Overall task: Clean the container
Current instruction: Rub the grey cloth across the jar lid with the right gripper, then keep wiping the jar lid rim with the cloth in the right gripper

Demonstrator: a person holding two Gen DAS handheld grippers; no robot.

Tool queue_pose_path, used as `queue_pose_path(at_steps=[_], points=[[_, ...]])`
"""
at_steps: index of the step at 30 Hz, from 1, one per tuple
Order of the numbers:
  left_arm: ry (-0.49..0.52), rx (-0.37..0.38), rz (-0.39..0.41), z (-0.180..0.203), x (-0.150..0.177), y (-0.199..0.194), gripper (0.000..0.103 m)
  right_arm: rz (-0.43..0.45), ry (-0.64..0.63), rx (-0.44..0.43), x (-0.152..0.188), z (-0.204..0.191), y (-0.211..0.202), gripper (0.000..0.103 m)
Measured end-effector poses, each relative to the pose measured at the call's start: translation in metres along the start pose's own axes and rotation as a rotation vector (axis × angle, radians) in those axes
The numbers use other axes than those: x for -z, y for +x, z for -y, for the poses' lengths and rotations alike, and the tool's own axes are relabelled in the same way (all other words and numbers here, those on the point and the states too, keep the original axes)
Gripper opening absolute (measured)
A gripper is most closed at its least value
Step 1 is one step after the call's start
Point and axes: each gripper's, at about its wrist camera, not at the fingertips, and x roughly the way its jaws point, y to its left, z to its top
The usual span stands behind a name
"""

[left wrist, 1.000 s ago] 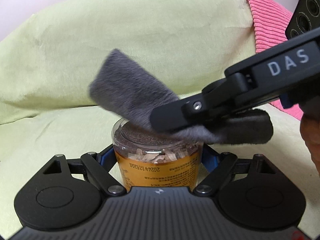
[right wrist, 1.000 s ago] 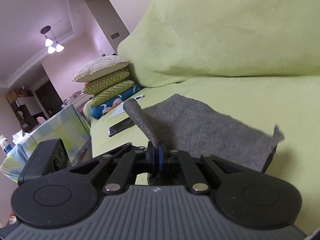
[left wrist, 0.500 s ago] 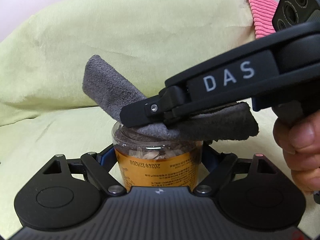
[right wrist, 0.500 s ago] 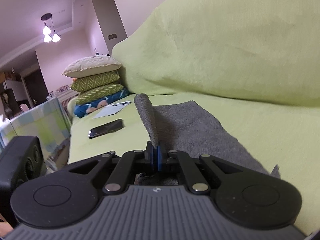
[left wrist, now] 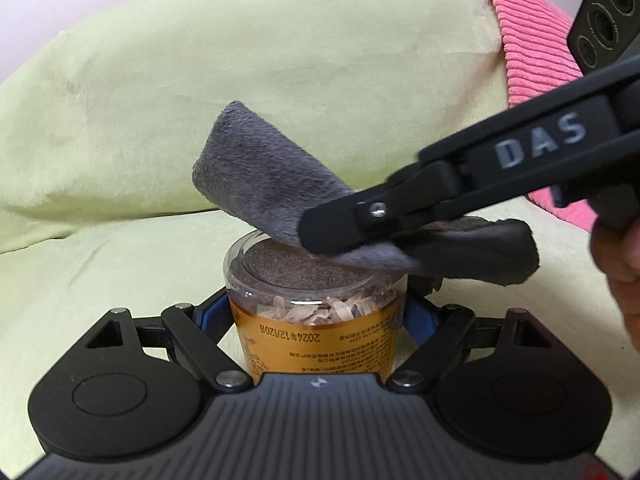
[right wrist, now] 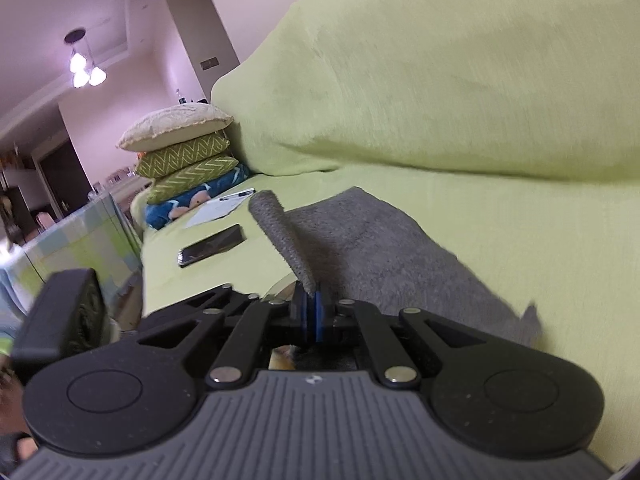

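— Where do we have the container (left wrist: 316,320) right now?

— Between the fingers of our left tool (left wrist: 318,312), upright, over the green-covered sofa (left wrist: 120,280) seat, in front of the backrest. The blue pads press both sides of it, so the left tool is clamped on the container. It is a clear plastic tub with an orange label, pale flakes inside, and a brown disc on top. We cannot tell from the left wrist view whether its base rests on the seat.

— And the right tool (right wrist: 311,312)?

— Narrow, pinched tight on the grey cloth (left wrist: 272,188). From its own camera the blue pads meet with a rolled edge of cloth standing up between them, the rest spreading out ahead to the right. From the left wrist view, that tool reaches in from the right edge, and the cloth lies under its tip on the right part of the container's top, one flap sticking up to the left, another fold trailing off to the right.

— Anything else on the sofa?

— At the far left end of the seat, a stack of cushions (right wrist: 180,160); nearer us, a sheet of paper (right wrist: 220,210) and a dark phone (right wrist: 212,245) lying flat. A pink ribbed fabric (left wrist: 528,52) hangs at the backrest's right corner, and part of a hand (left wrist: 620,272) shows at the right edge.
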Motion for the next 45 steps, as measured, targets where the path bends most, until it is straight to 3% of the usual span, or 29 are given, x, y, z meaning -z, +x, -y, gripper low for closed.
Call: queue_pose_path(at_steps=[5, 9, 13, 17, 22, 31, 35, 45], points=[[0.01, -0.003, -0.005, -0.002, 0.002, 0.0, 0.085, -0.024, 0.074, -0.052, 0.0, 0.004, 0.003, 0.003], [0.007, -0.01, -0.009, -0.004, 0.004, 0.002, 0.085, -0.02, 0.057, -0.07, -0.001, 0.002, 0.014, 0.002], [0.004, -0.012, -0.009, -0.007, 0.006, 0.003, 0.085, -0.008, -0.01, -0.048, -0.003, -0.005, 0.024, 0.001], [-0.001, -0.007, -0.006, -0.011, 0.009, 0.003, 0.084, 0.015, -0.152, 0.029, -0.004, -0.018, 0.029, 0.001], [-0.001, -0.003, -0.002, -0.013, 0.011, 0.005, 0.084, 0.016, -0.202, 0.078, -0.006, -0.019, 0.026, 0.001], [0.001, 0.002, -0.001, -0.02, 0.017, 0.006, 0.084, -0.009, -0.147, 0.105, -0.011, -0.01, 0.012, 0.001], [0.008, 0.001, -0.003, -0.021, 0.019, 0.008, 0.084, -0.042, -0.053, 0.067, -0.013, 0.0, 0.004, 0.001], [0.011, 0.002, -0.007, -0.028, 0.025, 0.012, 0.085, -0.058, 0.047, -0.022, -0.006, -0.002, 0.001, 0.003]])
